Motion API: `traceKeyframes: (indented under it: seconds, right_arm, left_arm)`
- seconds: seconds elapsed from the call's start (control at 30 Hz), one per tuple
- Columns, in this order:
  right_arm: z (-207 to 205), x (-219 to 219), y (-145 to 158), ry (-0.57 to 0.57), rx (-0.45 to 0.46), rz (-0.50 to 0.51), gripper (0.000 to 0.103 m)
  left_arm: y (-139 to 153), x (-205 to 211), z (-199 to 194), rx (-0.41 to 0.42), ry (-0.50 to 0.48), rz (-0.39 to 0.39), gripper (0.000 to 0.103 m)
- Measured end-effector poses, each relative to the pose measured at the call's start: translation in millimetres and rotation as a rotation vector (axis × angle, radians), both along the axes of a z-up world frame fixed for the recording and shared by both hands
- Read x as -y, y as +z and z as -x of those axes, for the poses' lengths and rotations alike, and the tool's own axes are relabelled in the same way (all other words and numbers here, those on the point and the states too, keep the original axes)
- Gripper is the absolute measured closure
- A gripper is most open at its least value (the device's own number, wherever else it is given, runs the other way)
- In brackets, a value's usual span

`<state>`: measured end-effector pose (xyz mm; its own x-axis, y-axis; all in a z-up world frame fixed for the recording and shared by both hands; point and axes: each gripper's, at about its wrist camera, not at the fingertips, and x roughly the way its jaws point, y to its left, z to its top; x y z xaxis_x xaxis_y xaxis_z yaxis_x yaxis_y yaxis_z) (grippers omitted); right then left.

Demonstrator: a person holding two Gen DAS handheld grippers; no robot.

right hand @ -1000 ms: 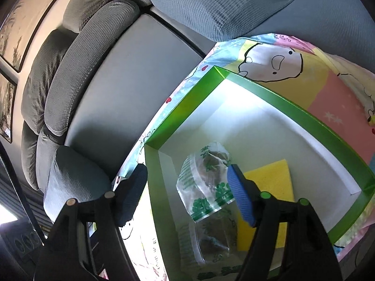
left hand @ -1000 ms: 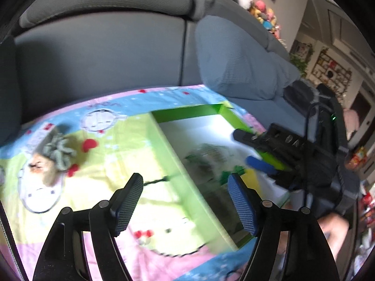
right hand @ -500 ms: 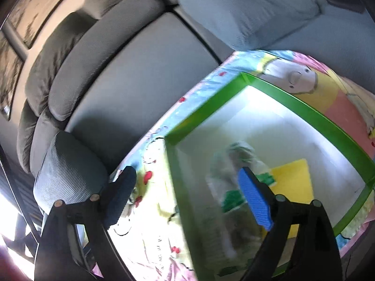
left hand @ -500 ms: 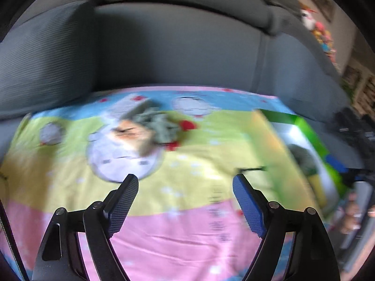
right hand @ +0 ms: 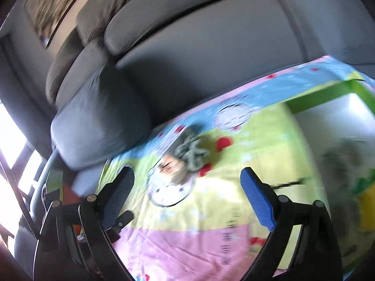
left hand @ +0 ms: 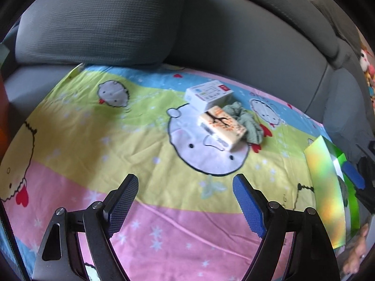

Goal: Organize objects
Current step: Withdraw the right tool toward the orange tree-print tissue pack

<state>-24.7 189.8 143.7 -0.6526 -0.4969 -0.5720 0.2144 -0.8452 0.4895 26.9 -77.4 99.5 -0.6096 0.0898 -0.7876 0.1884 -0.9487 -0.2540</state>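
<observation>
Two grippers hung over our cartoon-print blanket (left hand: 70, 126) on the grey sofa (left hand: 234, 46). Our green box (right hand: 328, 91) sat at its right end. Both cartons (left hand: 221, 124) and the green scrunchie (left hand: 248, 121) lay mid-blanket. Left gripper (left hand: 185, 201) gaped empty; right gripper (right hand: 187, 194) was opening, empty.

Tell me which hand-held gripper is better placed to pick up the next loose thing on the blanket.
Probably left. The left hand-held gripper is empty and faces the orange patterned box squarely, the blanket bare between. The right hand-held gripper, empty too, jaws opening, sees the pile blurred and off to one side.
</observation>
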Motion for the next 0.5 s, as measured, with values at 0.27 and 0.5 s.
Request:
traceKeyframes:
  seconds: [0.27,0.5]
  right_arm:
    - [45.2,92.2,-27.6,0.174,0.074,-0.176,0.012]
    - [87.4,135.7,-63.3,0.183,0.109,-0.366,0.014]
  left_arm:
    - [-4.5,33.9,2.1,0.033,0.071,-0.055,0.02]
    - [-12.9,51.3,4.4,0.087,0.115,-0.039,0.02]
